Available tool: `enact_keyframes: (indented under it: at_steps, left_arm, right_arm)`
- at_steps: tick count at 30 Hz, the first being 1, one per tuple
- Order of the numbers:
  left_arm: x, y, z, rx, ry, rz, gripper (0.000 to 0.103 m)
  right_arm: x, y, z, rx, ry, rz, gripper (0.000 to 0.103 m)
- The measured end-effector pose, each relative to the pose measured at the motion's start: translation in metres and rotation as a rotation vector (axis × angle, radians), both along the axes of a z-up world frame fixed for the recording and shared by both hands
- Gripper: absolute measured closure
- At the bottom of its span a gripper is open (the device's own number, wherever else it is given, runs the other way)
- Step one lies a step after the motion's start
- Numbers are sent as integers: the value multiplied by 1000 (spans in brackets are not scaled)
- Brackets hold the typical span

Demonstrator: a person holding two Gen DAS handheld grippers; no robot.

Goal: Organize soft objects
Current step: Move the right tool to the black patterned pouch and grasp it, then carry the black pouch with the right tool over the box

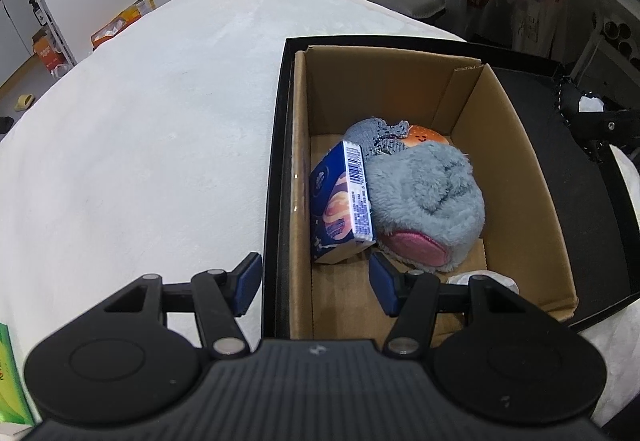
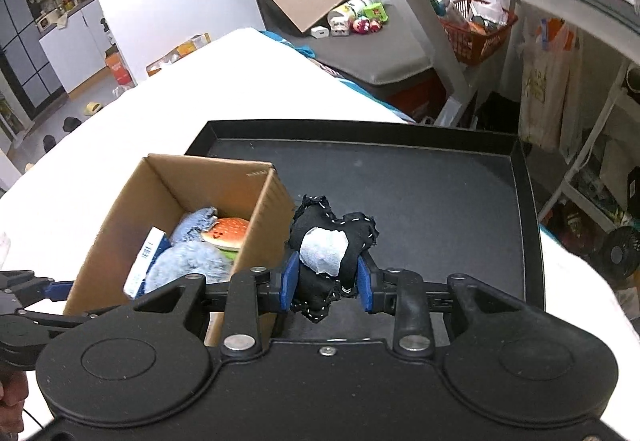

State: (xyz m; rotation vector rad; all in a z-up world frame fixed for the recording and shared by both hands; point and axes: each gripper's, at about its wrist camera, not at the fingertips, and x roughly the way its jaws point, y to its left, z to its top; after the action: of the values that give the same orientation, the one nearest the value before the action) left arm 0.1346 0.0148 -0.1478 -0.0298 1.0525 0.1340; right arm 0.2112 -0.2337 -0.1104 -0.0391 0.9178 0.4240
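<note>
- White cloth is covering the table, and a shallow black tray is lying on it with an open brown cardboard box standing at its left end.
- Between its blue pads the right gripper is squeezing a small black fabric toy with white stitching and a pale patch; the jaws are pinching it from both sides, nearly closed, and the toy is hanging clear above the tray floor.
- From that gripper the box opening is lying ahead and to the left, just beside the toy, with the box's long axis running away from the camera.
- Inside the box a fluffy grey plush with a pink patch, a blue printed carton, a piece of grey-blue cloth and an orange burger-shaped toy are already lying.
- Over the box's near left corner the left gripper is hovering, jaws about half open and holding nothing.
- Judging by this layout, the right hand is the one carrying the load, and a short move leftward over the box wall looks needed.
</note>
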Motion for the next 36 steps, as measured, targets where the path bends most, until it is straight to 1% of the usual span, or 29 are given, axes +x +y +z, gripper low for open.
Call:
enact_keyframes:
  at_steps: [7, 12, 19, 24, 27, 29, 31, 36]
  left_arm:
    - [-4, 6, 3, -28, -19, 1, 46]
    - [-10, 11, 7, -42, -43, 3, 46]
    - [-15, 20, 1, -103, -46, 9, 46]
    - [-18, 26, -4, -130, -41, 12, 50]
    - [-20, 26, -7, -142, -38, 7, 57]
    - [-21, 28, -9, -152, -36, 4, 65]
    - [-23, 30, -10, -165, -37, 8, 70]
    - [-26, 35, -9, -189, -50, 1, 75]
  right_arm:
    - [-6, 6, 14, -7, -21, 6, 72]
    - [-10, 11, 22, 8, -28, 14, 72]
    - [-16, 26, 28, -2, -42, 51, 72]
    - [-18, 36, 31, -1, -43, 71, 72]
    - [-19, 41, 33, -1, -44, 78, 72]
    - [-21, 45, 34, 4, -44, 90, 72]
    - [-23, 49, 35, 4, -46, 103, 72]
    - [-28, 58, 38, 2, -44, 132, 72]
